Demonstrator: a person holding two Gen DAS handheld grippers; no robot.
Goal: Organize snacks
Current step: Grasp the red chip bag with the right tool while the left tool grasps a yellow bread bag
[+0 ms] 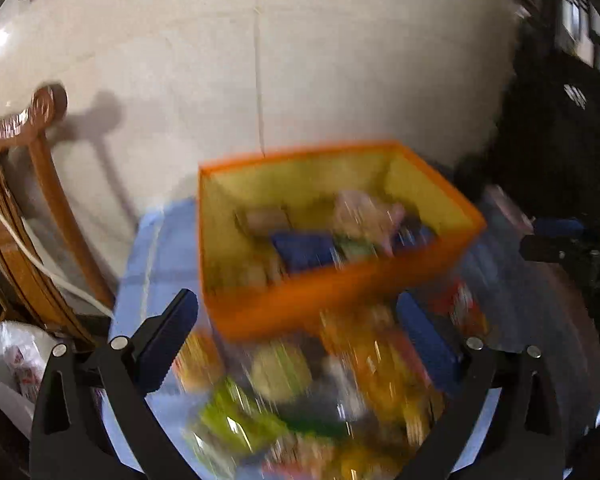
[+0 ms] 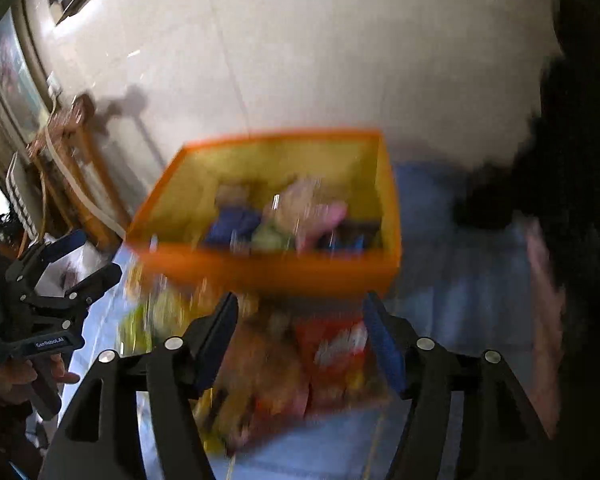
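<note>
An orange box (image 1: 312, 304) with a yellow inside stands on a table with a light blue cloth (image 1: 156, 256); it also shows in the right wrist view (image 2: 272, 270). Several snack packets lie inside it. More packets (image 1: 300, 392) lie in a blurred pile in front of it. My left gripper (image 1: 300, 328) is open and empty above that pile. My right gripper (image 2: 300, 328) is open and empty above an orange-red packet (image 2: 336, 360) and a brownish one (image 2: 260, 376). Both views are motion-blurred.
A carved wooden chair (image 1: 40, 200) stands left of the table against a white tiled wall. A white bag (image 1: 16, 360) lies below it. Something dark (image 2: 572, 200) fills the right side. The left gripper shows at the right view's left edge (image 2: 64, 276).
</note>
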